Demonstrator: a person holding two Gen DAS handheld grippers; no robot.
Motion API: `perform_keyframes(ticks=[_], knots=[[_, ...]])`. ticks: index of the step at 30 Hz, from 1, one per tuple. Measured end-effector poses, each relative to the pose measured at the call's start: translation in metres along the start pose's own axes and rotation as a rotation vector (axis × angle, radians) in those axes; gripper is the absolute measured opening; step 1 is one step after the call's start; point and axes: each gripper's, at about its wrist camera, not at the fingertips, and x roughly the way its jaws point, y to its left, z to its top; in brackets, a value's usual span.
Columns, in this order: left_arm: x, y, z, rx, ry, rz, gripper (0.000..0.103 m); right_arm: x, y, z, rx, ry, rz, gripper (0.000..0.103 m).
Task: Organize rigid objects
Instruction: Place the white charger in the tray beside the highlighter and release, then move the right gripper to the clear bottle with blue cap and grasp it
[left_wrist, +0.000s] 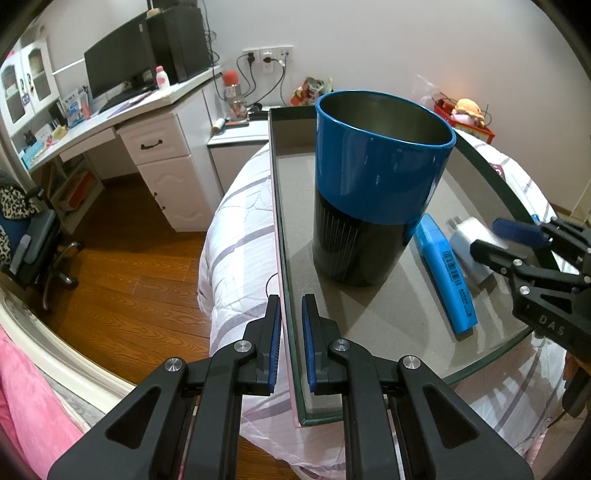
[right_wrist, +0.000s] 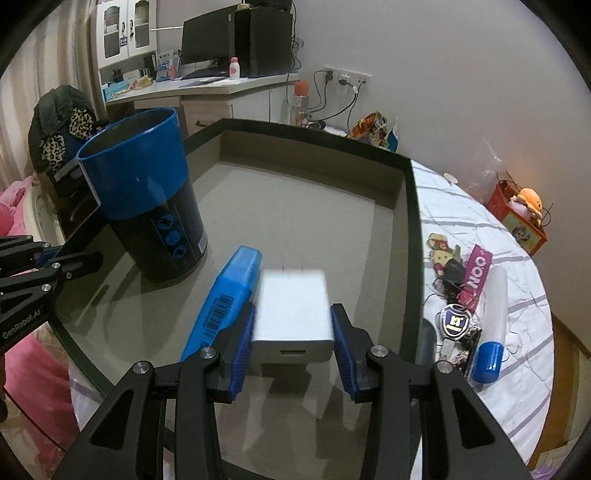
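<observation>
A shallow grey tray (left_wrist: 277, 192) (right_wrist: 413, 236) rests on a bed. In it stands a tall blue and black canister (left_wrist: 376, 184) (right_wrist: 147, 192), upright and open at the top. A blue highlighter (left_wrist: 445, 273) (right_wrist: 221, 306) lies flat beside it. My left gripper (left_wrist: 291, 314) (right_wrist: 55, 262) is shut on the tray's left wall, one pad on each side. My right gripper (right_wrist: 293, 332) (left_wrist: 491, 238) holds a white charger (right_wrist: 291, 310) (left_wrist: 467, 236) between its blue pads, just right of the highlighter. The charger looks blurred and casts a shadow on the tray floor beneath it.
On the bedspread right of the tray lie a bunch of keychains (right_wrist: 456, 295) and a white tube with a blue cap (right_wrist: 491, 332). A red box with a plush toy (right_wrist: 521, 214) sits further back. A desk with a monitor (left_wrist: 118, 62) and an office chair (left_wrist: 33, 236) stand to the left.
</observation>
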Motion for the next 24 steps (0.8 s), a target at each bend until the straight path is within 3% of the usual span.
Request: perform_keyframes(ticks=[2, 10, 14, 19, 24], knots=[[0.0, 0.0, 0.0, -0.002, 0.0, 0.0, 0.01, -0.005, 0.0, 0.001, -0.003, -0.016, -0.012, 0.056], [-0.001, 0.001, 0.0, 0.0, 0.0, 0.002, 0.01, -0.048, -0.017, 0.001, 0.033, -0.12, -0.039, 0.059], [-0.002, 0.002, -0.001, 0.0, 0.0, 0.004, 0.01, -0.072, -0.042, -0.006, 0.095, -0.173, -0.065, 0.072], [-0.002, 0.003, -0.001, -0.001, -0.001, 0.005, 0.009, -0.086, -0.081, -0.023, 0.199, -0.19, -0.111, 0.072], [-0.003, 0.003, -0.001, 0.001, 0.0, 0.007, 0.009, -0.084, -0.117, -0.055, 0.313, -0.15, -0.172, 0.072]])
